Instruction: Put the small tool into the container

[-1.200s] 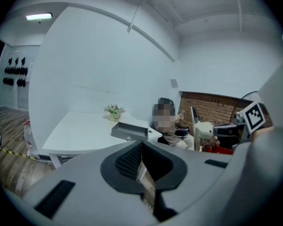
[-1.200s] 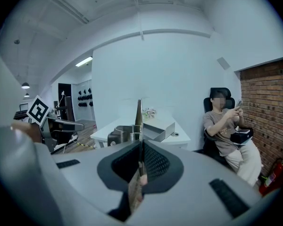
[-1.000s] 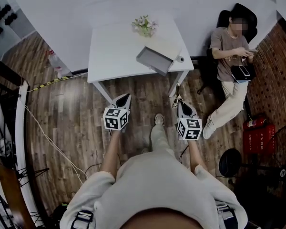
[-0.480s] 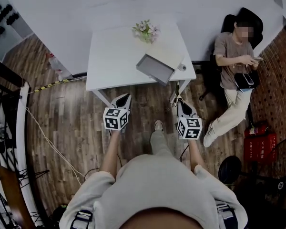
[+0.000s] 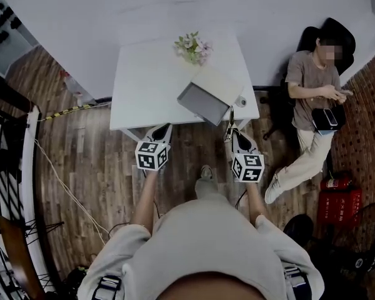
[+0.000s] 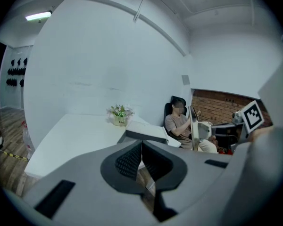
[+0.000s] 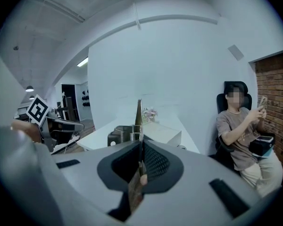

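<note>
A grey container (image 5: 202, 103) with its pale lid swung open stands at the near right corner of the white table (image 5: 147, 74); it also shows in the left gripper view as the container (image 6: 144, 134). My right gripper (image 5: 234, 134) (image 7: 141, 157) is shut on a small thin tool (image 5: 230, 122) (image 7: 138, 113) that points up and forward out of the jaws, just short of the table's front edge and right of the container. My left gripper (image 5: 164, 129) (image 6: 141, 149) is shut with nothing in it, at the table's front edge left of the container.
A small pot of flowers (image 5: 192, 47) stands at the table's back. A little round object (image 5: 240, 101) lies by the container. A seated person (image 5: 315, 86) is right of the table, with red equipment (image 5: 337, 194) on the floor. Railing (image 5: 12, 167) and cables run along the left.
The table and container have come nearer in the head view. Both grippers now reach the table's front edge, still shut, the right one still holding the tool.
</note>
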Tool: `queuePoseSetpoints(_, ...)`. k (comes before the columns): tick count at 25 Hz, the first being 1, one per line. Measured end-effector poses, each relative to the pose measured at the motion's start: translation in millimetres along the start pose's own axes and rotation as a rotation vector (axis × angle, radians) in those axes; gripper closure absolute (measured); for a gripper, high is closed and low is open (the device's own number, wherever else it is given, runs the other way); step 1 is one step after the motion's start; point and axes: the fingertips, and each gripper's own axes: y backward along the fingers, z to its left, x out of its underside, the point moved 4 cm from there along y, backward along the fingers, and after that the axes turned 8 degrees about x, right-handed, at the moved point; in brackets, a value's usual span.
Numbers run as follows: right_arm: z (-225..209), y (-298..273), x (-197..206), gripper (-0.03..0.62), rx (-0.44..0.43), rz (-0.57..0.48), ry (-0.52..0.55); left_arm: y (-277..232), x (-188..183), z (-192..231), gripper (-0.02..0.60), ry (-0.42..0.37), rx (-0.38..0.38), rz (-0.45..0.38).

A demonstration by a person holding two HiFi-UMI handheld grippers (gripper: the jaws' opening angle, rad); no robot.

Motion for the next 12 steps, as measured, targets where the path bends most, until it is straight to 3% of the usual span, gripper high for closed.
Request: queuePoseSetpoints(12,-37,-92,-50,0.592,-0.063,0.002,0.021,-76,-46,35,0.572,0.026,-0.054,-0.002)
